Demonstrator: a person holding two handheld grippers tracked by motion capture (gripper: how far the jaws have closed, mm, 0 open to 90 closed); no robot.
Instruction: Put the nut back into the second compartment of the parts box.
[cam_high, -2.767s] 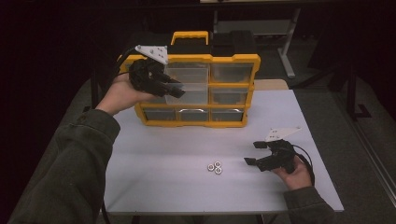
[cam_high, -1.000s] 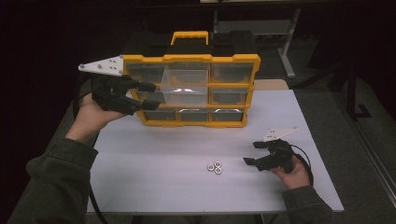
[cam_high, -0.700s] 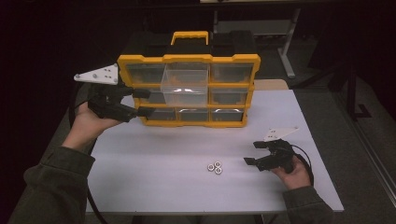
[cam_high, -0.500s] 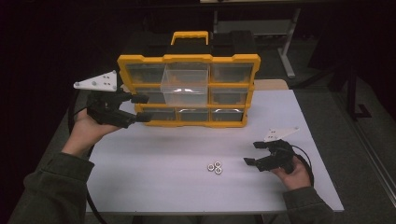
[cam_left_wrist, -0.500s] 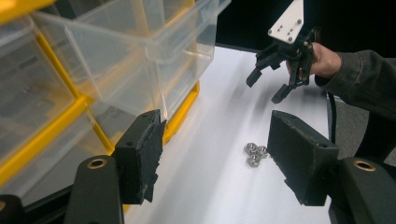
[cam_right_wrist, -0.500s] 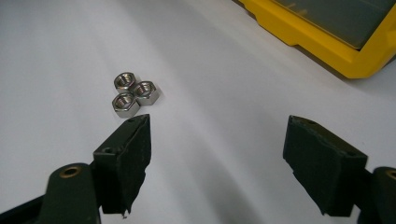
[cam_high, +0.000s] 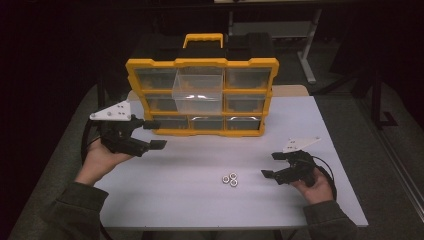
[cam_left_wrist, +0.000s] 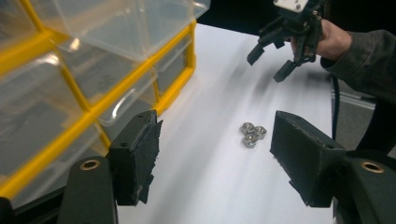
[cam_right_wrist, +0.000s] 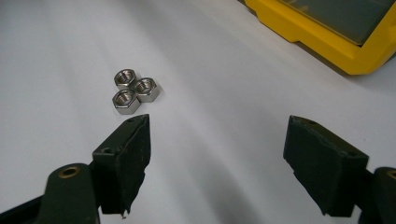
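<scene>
Three steel hex nuts (cam_high: 230, 179) lie bunched on the white table (cam_high: 165, 200). A yellow organizer (cam_high: 200, 64) stands at the back, its clear top-middle drawer (cam_high: 197, 92) pulled partway out. My left gripper (cam_high: 156, 134) hangs low by the organizer's lower left corner, open; its jaws have just been opening with nothing between them. In the left gripper view the nuts (cam_left_wrist: 252, 133) lie ahead of the left gripper (cam_left_wrist: 217, 154). My right gripper (cam_high: 270, 165) rests open, right of the nuts. In the right gripper view the nuts (cam_right_wrist: 133, 91) sit just beyond its left pad (cam_right_wrist: 126, 154).
The organizer's lower drawers (cam_left_wrist: 93, 112) are closed beside the left jaw. A yellow corner of the organizer (cam_right_wrist: 327, 37) shows in the right gripper view. The other hand's gripper (cam_left_wrist: 280, 51) shows far off in the left gripper view. Dark floor surrounds the table.
My left hand has come away from the organizer's left side and sunk toward the table, its jaws spreading wider. The right hand and the nuts have not moved.
</scene>
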